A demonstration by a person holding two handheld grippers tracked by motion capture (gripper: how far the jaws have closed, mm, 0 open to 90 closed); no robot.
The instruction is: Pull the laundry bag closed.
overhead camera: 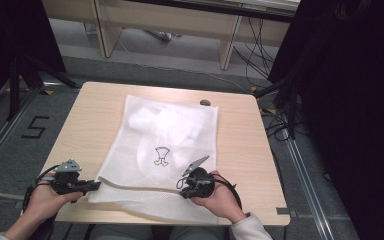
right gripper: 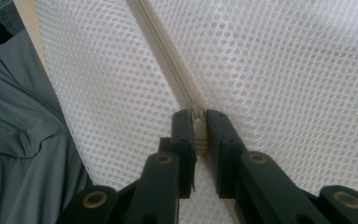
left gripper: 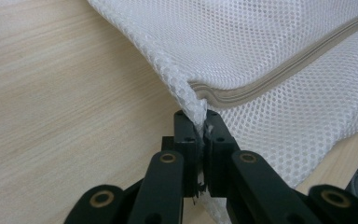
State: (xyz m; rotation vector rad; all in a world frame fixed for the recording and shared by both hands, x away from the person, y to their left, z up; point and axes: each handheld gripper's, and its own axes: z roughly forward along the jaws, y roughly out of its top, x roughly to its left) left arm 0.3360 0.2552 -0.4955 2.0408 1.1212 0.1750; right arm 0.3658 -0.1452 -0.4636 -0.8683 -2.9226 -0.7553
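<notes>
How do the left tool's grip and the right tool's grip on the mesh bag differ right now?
The left tool pinches the mesh bag at its corner edge; the right tool is closed on the zipper pull. The left tool sits off the bag's side, the right tool over it. Both are shut at the near edge.
</notes>
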